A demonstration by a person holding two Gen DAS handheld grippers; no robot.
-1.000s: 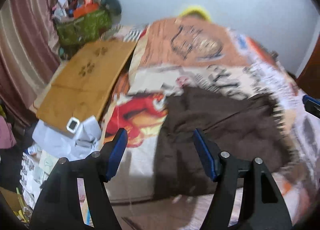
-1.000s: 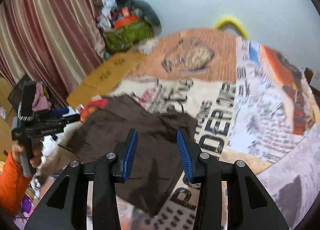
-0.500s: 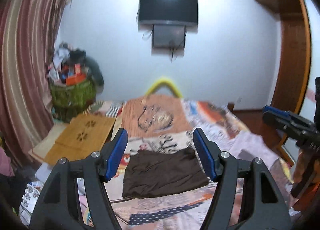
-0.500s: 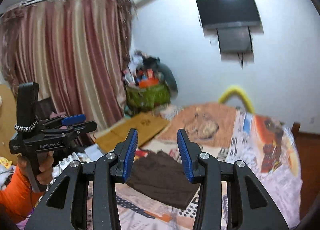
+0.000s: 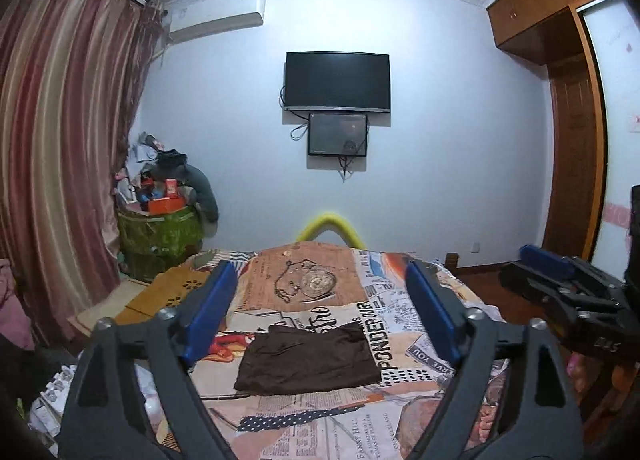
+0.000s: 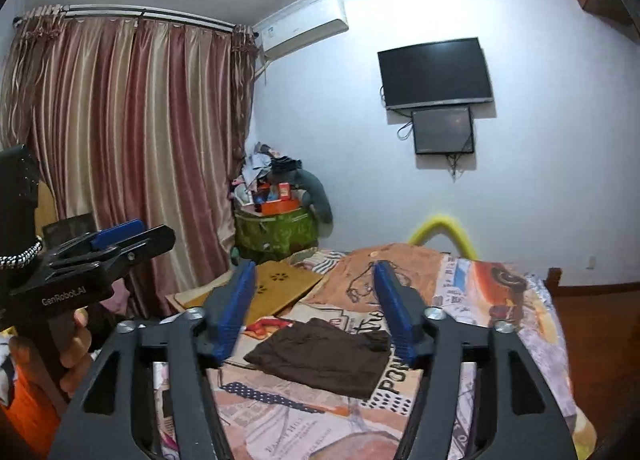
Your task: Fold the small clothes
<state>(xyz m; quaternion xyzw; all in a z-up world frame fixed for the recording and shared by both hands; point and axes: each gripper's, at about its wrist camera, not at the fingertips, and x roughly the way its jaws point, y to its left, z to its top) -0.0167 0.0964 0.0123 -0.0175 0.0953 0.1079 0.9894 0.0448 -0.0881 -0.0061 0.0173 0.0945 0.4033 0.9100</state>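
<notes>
A small dark brown garment [image 5: 306,358] lies folded into a flat rectangle on the patterned bedspread [image 5: 320,424]; it also shows in the right wrist view [image 6: 324,356]. My left gripper [image 5: 320,300] is open and empty, held well back and above the bed. My right gripper [image 6: 316,300] is open and empty, also raised and back from the garment. The right gripper shows at the right edge of the left wrist view [image 5: 568,292]. The left gripper shows at the left edge of the right wrist view [image 6: 92,260], held by a hand.
A wooden board [image 5: 168,292] lies at the bed's left side. A green basket piled with clutter [image 5: 160,236] stands by the striped curtain [image 5: 60,180]. A television [image 5: 337,81] hangs on the far wall. A wooden wardrobe [image 5: 572,140] stands on the right.
Both grippers have pulled up and far back from the brown garment, which now lies small and distant on the bed. Both stayed open.
</notes>
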